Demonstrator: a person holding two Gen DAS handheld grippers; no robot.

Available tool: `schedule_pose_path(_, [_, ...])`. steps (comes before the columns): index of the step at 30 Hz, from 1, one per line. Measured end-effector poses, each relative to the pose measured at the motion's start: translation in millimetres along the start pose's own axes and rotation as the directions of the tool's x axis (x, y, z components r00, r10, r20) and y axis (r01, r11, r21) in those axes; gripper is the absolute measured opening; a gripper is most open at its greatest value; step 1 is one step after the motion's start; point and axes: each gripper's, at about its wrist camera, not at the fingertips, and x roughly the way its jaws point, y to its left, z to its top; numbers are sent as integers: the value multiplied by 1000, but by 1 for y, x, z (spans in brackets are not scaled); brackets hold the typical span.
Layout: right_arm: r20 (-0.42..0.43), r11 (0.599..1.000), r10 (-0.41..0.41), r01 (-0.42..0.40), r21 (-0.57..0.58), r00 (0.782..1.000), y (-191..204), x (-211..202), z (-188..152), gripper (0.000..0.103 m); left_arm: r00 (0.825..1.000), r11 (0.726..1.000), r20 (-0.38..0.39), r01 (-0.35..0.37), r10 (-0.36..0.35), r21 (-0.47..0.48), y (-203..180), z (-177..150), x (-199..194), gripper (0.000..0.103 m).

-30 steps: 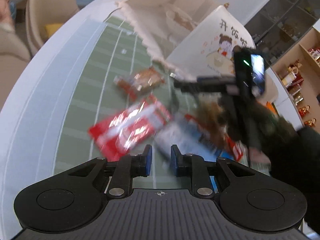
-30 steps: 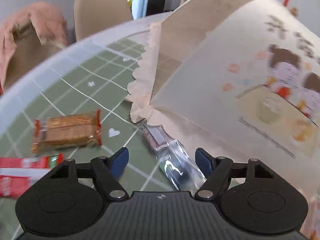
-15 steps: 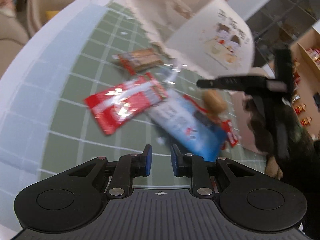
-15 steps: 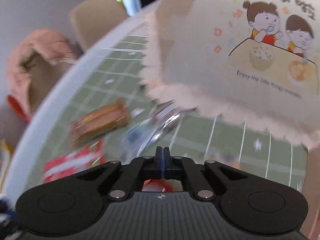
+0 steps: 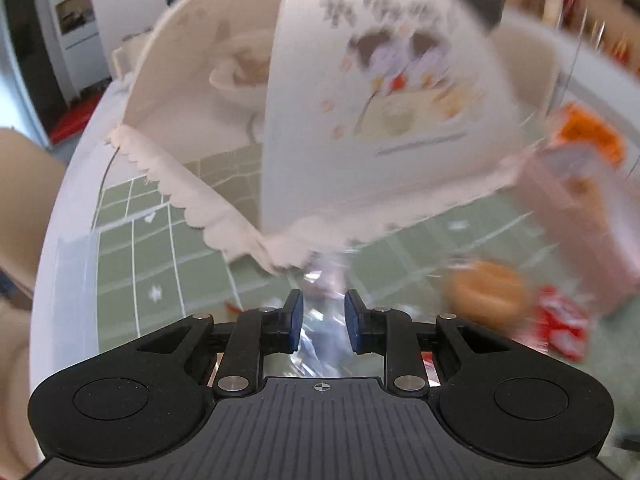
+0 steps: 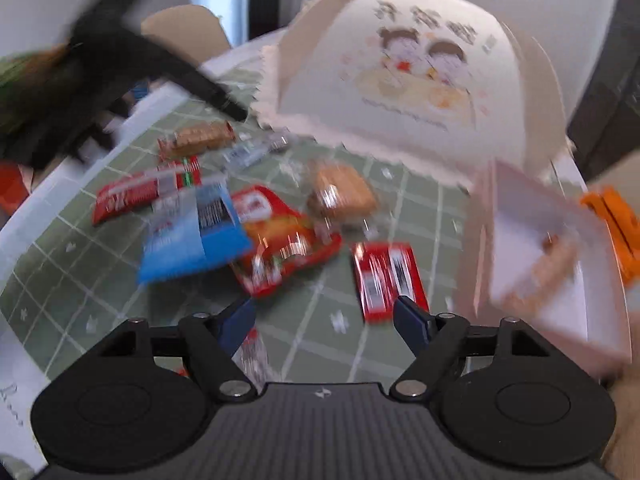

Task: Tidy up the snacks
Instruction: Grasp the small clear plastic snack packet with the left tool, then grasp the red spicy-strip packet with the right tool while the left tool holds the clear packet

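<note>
Sorting scattered snacks (image 6: 276, 240) on the table (image 6: 352, 344), right tongs (image 6: 322, 314) opening empty near the pink box (image 6: 556, 256), left tongs (image 5: 322, 318) parting around a clear wrapper (image 5: 324, 300); next, grasp one.

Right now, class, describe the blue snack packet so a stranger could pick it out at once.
Start at the big cartoon food cover on the green checked mat. In front of it lies a heap of wrappers. The blue packet is at the heap's left, overlapping an orange-red bag; it alone is blue.
</note>
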Motion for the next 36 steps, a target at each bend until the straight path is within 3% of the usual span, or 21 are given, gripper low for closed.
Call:
schedule_pose_path(3, [-31, 996, -29, 31, 82, 999, -12, -2, -17, 77, 996, 999, -73, 46, -47, -19, 7, 18, 37, 27])
schedule_pose_path(6, [-57, 983, -34, 43, 180, 998, -25, 2, -32, 77, 990, 994, -88, 103, -107, -44, 10, 26, 54, 29])
schedule_pose_path(8, [-68, 973, -36, 51, 226, 997, -31, 4, -38, 79, 991, 996, -97, 92, -91, 9, 4, 28, 62, 32])
schedule_pose_path(10, [-74, 966, -43, 60, 251, 996, -35, 7, -41, 81, 992, 996, -113, 57, -49, 70, -1, 30, 67, 43])
schedule_pose_path(12, [-70, 961, -56, 73, 268, 996, -37, 9, -43, 84, 992, 997, -124, 34, -25, 71, -1, 30, 66, 46])
schedule_pose_path(14, [-57, 956, -64, 77, 282, 996, -39, 10, -44, 87, 991, 998, -130, 29, -23, 49, 3, 27, 64, 46])
schedule_pose_path(16, [-48, 953, -54, 65, 295, 997, -40, 12, -41, 88, 983, 997, -171, 70, -62, 39, 5, 20, 66, 46])
schedule_pose_path(20, [-42, 949, -30, 42, 312, 999, -42, 23, -32, 88, 986, 990, -136, 114, -101, 88, 3, 9, 60, 48])
schedule_pose_path(23, [-23, 949, -36, 41, 312, 999, -38, 28, -26, 88, 987, 991, -127, 109, -100, 73, 2, 6, 57, 41])
schedule_pose_path(25, [4, 942, -44, 40, 332, 999, -36, 31, -21, 88, 982, 990, -131, 140, -137, 10, 5, 0, 48, 41])
schedule_pose_path(27, [30, 929, -77, 60, 366, 997, -33, 38, -15, 88, 980, 983, -88, 172, -178, -68, 9, -11, 27, 40])
schedule_pose_path(29, [73, 916, -136, 97, 389, 988, -27, 46, -9, 88, 977, 964, -32, 200, -209, -175, 10, -27, -9, 41])
schedule_pose_path(32, [110, 923, -219, 169, 345, 969, -18, 67, 6, 88, 964, 939, 35, 265, -264, -220, -2, -56, -66, 40])
schedule_pose_path(35, [129, 944, -201, 157, 290, 971, -18, 86, 23, 73, 948, 916, 43, 317, -317, -244, -17, -85, -102, 40])
schedule_pose_path(36, [129, 951, -188, 147, 271, 974, -18, 91, 29, 64, 947, 914, 39, 317, -318, -254, -21, -96, -110, 40])
